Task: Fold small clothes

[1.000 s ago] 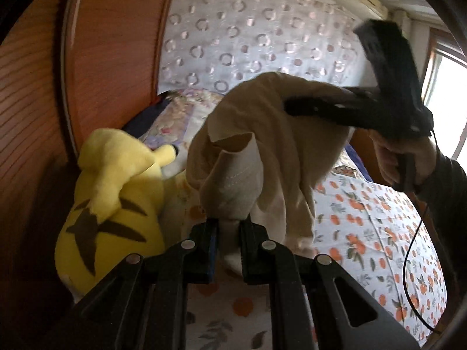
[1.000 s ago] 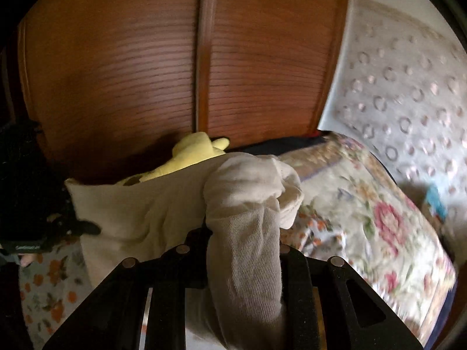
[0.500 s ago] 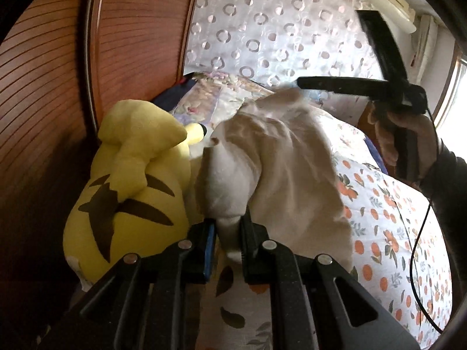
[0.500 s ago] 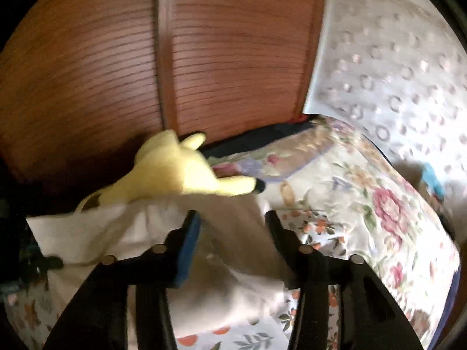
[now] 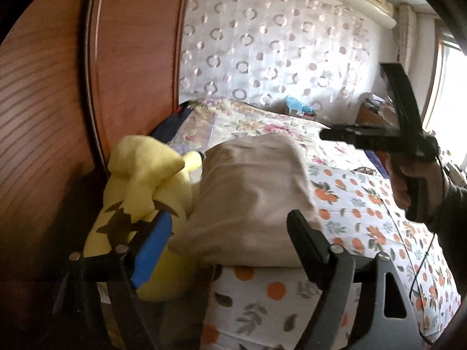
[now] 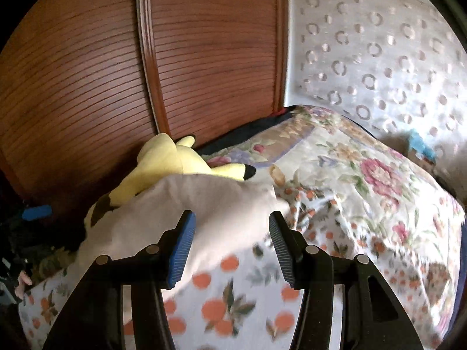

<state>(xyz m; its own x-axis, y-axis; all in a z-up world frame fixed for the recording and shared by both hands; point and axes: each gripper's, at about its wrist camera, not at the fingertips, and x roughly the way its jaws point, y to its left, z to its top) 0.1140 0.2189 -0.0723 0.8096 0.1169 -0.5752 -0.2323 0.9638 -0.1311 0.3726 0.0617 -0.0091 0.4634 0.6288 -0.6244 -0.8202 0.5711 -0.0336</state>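
The beige garment (image 5: 251,201) now lies folded near the left edge of the orange-print bedspread (image 5: 364,218), touching the yellow plush toy (image 5: 146,192). A second ago I held it aloft in both grippers; since then both have let go. My left gripper (image 5: 230,233) stands spread wide over it; my right gripper (image 6: 230,242), likewise spread and empty, hovers above its far end. I judge this fold complete.

Both wrist views look low along the bed (image 5: 364,221), sharing the beige garment (image 5: 251,198)
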